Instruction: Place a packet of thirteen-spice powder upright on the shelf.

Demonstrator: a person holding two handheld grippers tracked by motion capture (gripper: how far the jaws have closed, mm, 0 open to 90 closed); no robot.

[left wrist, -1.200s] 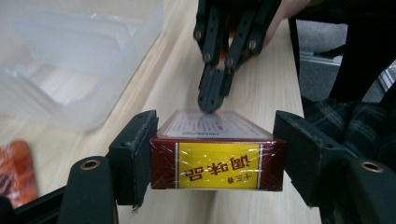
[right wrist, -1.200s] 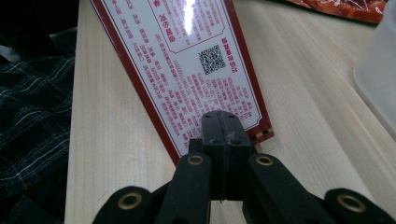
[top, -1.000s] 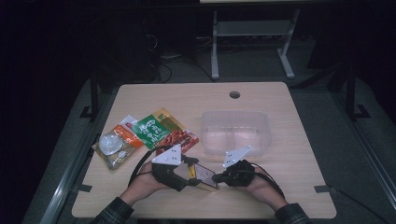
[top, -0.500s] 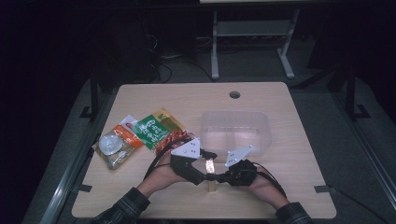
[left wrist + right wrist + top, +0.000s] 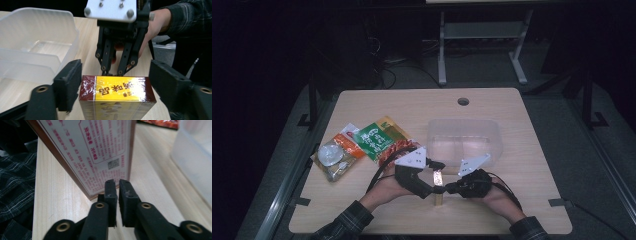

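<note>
A small yellow and maroon box stands upright on the table near its front edge. My left gripper reaches it from the left. In the left gripper view the box sits between my jaws. The left pad touches its side and the right pad stands just off it; these jaws have just been opening. My right gripper points at the box from the right, its fingertips at the far top edge. My right gripper shows a thin slit, newly opened, with nothing in it, just short of the box's printed face.
A clear plastic tub stands just behind the grippers, close to the left gripper's side. Several snack packets and a clear bag lie at the left. A cable hole is at the table's back.
The left hand has moved right with the box, up to the right gripper. The box now stands upright between the two grippers. The right hand has stayed put.
</note>
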